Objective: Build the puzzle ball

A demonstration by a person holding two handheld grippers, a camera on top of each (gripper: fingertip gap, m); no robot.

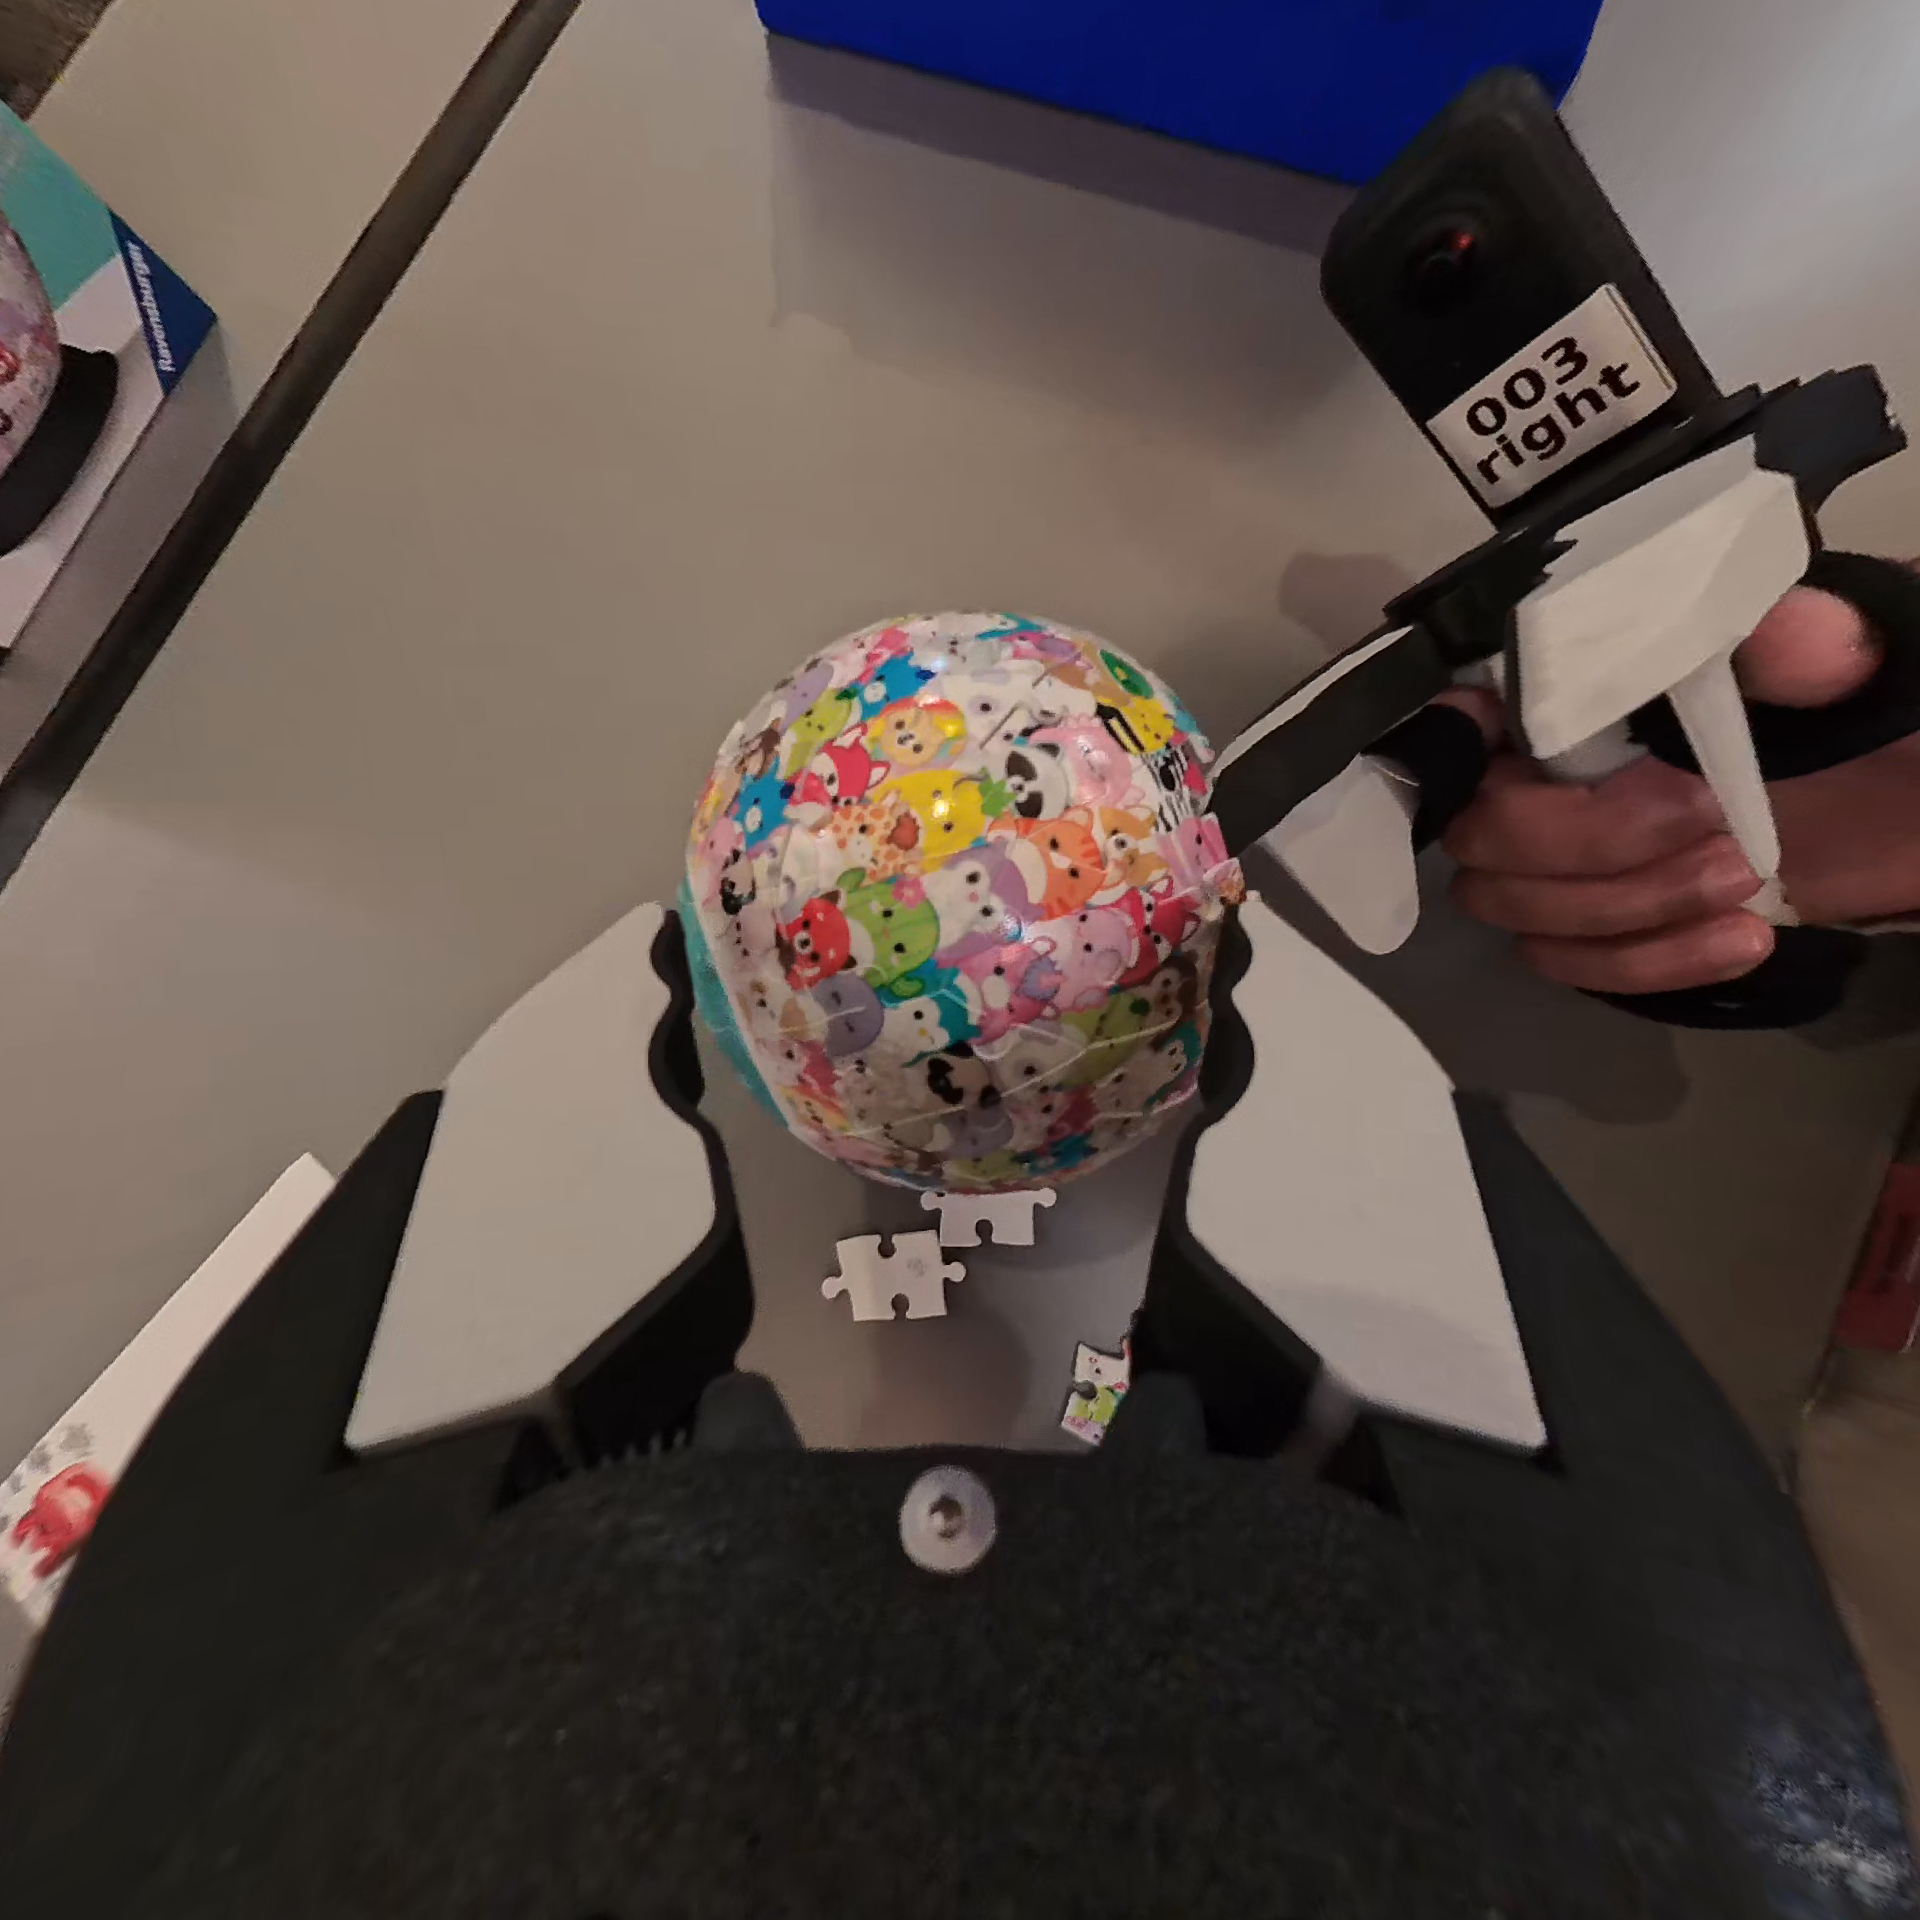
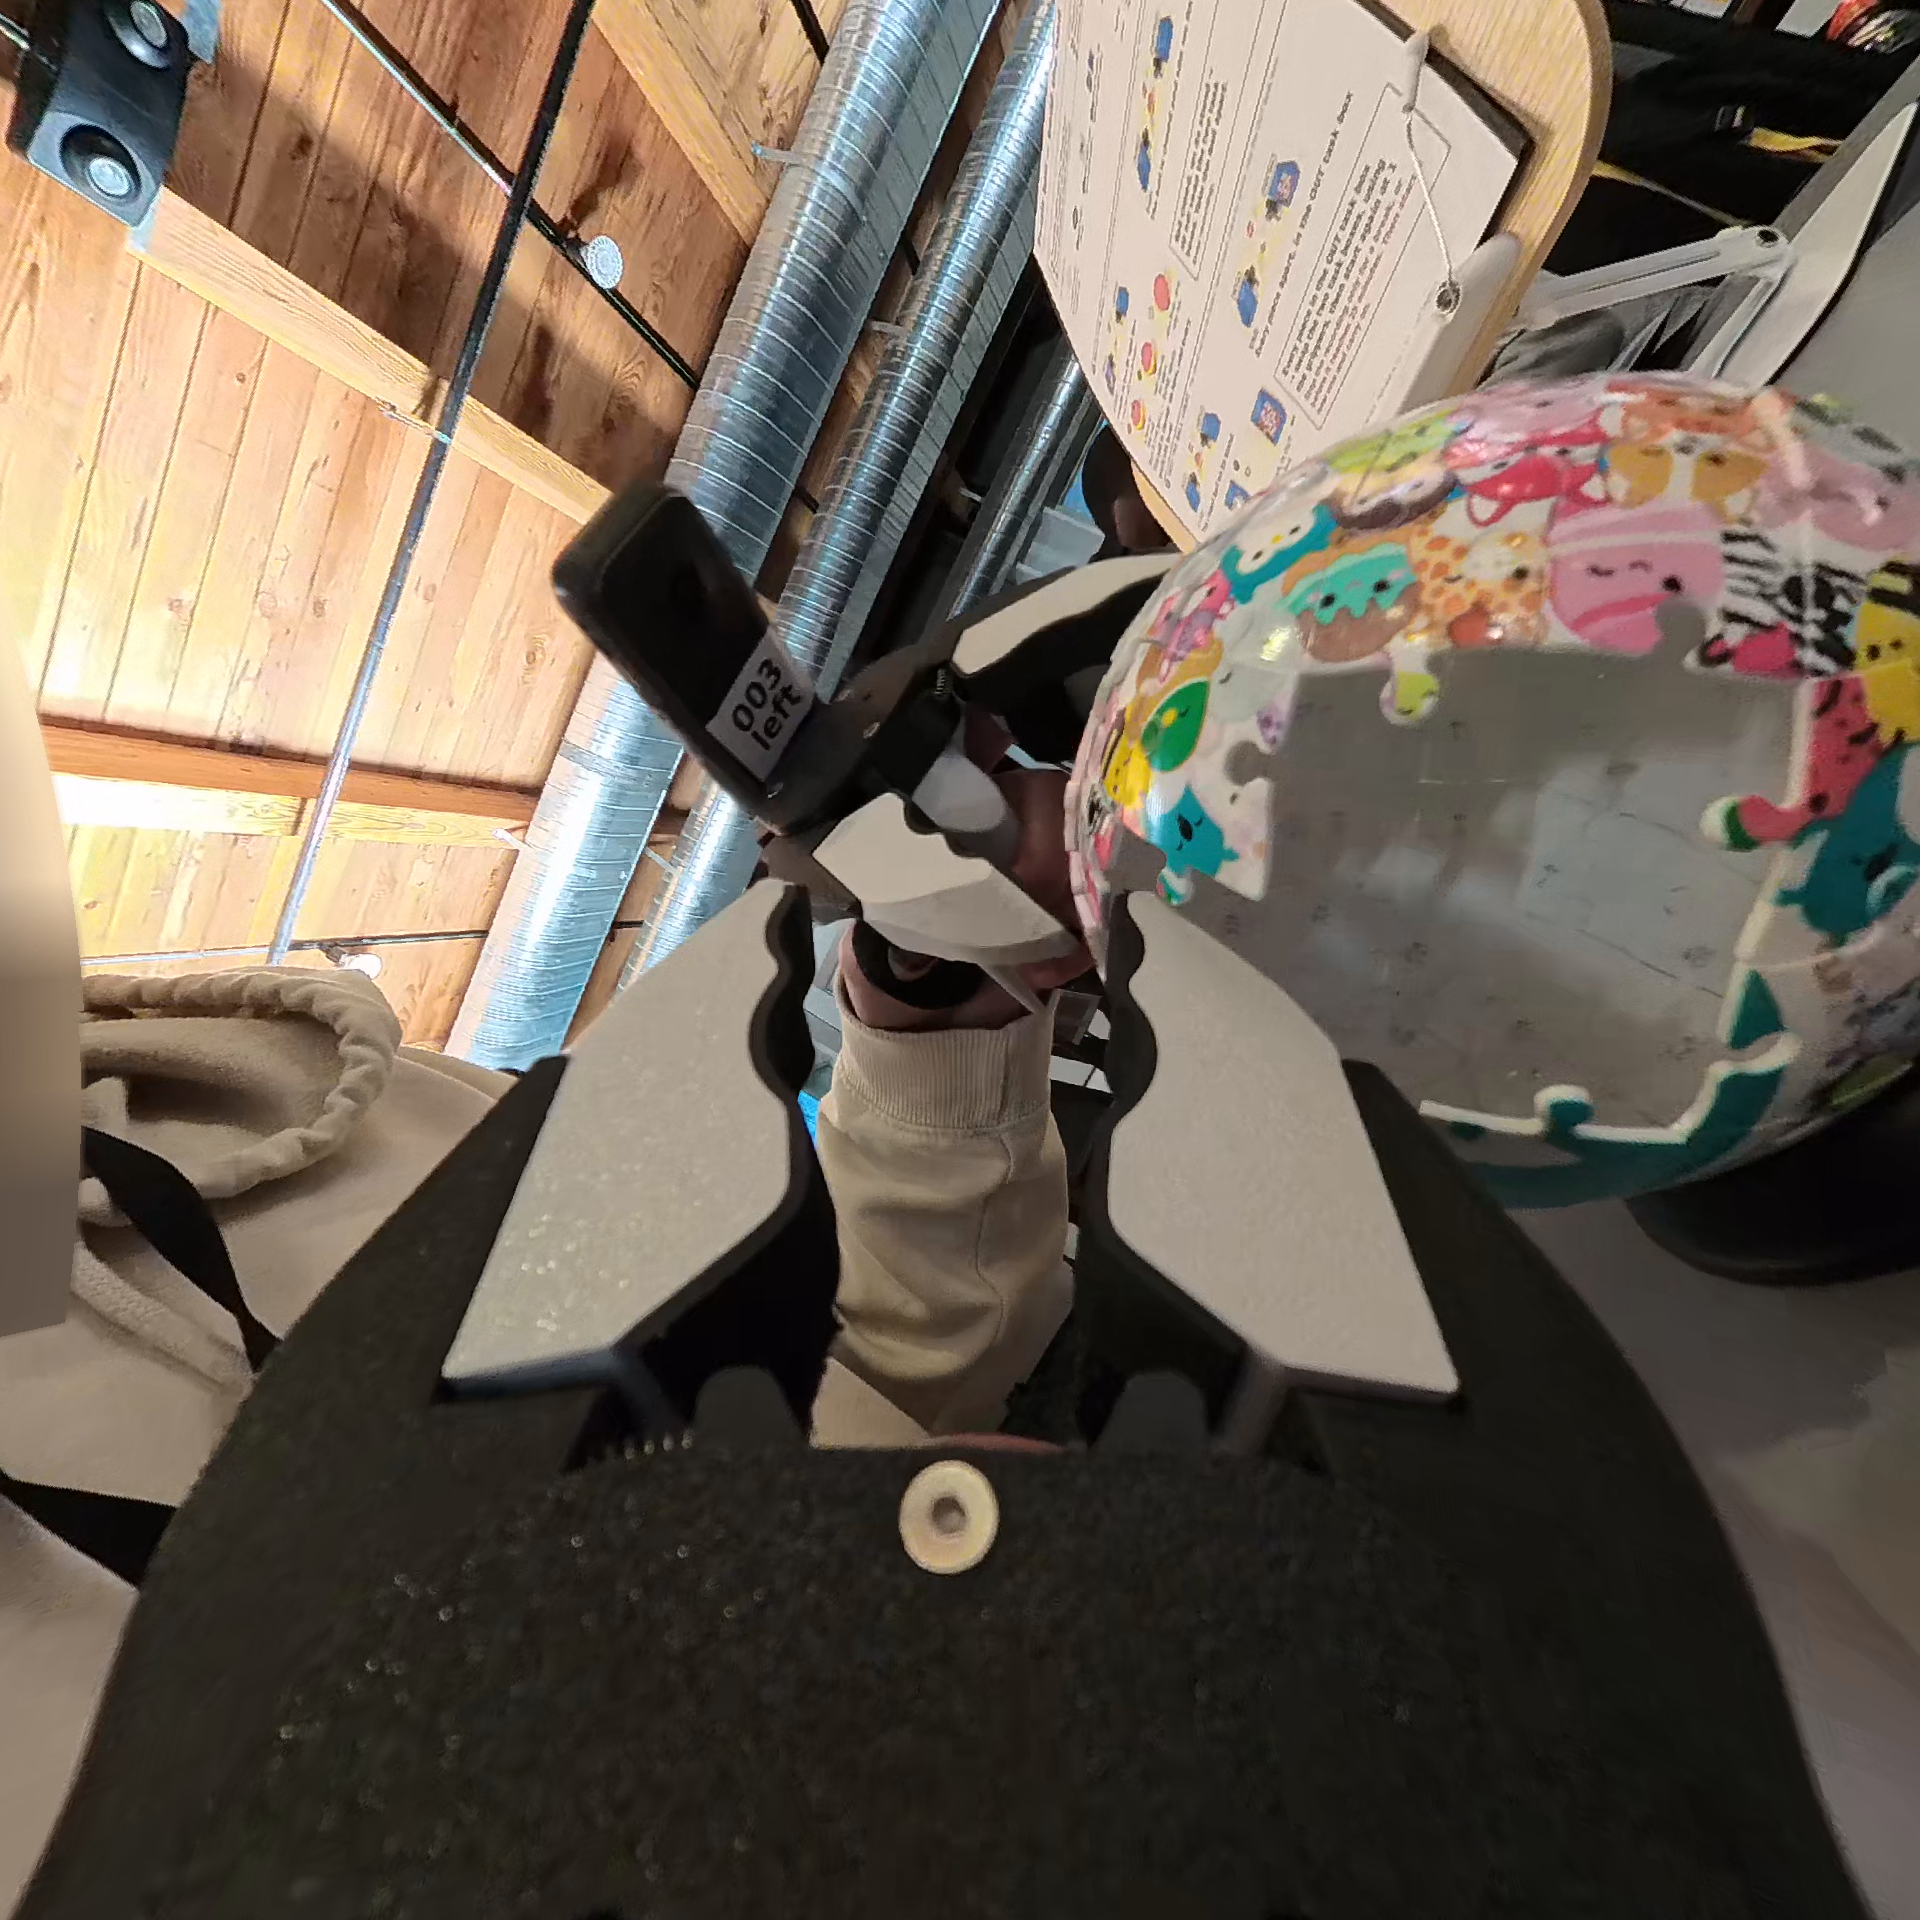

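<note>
The puzzle ball [image 1: 951, 894] sat between the two fingers of the left gripper [image 1: 951, 940], whose black pads pressed its left and right flanks, so the jaws were clamped on it rather than spread free. The ball was held above the grey table [image 1: 540, 582]; its colourful printed shell faced the left wrist camera, with a teal band showing at its left edge.

The right gripper [image 1: 1236, 821] came in from the right, held in a person's hand [image 1: 1621, 852], and its dark finger tip touched the ball's upper right side. In the right wrist view its own fingers [image 2: 665, 1122] stood apart with nothing between them, and the ball [image 2: 1538, 582] lay to the right of them, just beside the right finger (a large gap in the shell showed the grey inside there).

Three loose pieces lay on the table under the ball: two white ones face down [image 1: 894, 1273] [image 1: 987, 1216] and one printed piece [image 1: 1096, 1392] near the left gripper's right finger. A puzzle box [image 1: 94, 364] stood far left, a blue bin [image 1: 1174, 73] at the far edge.
</note>
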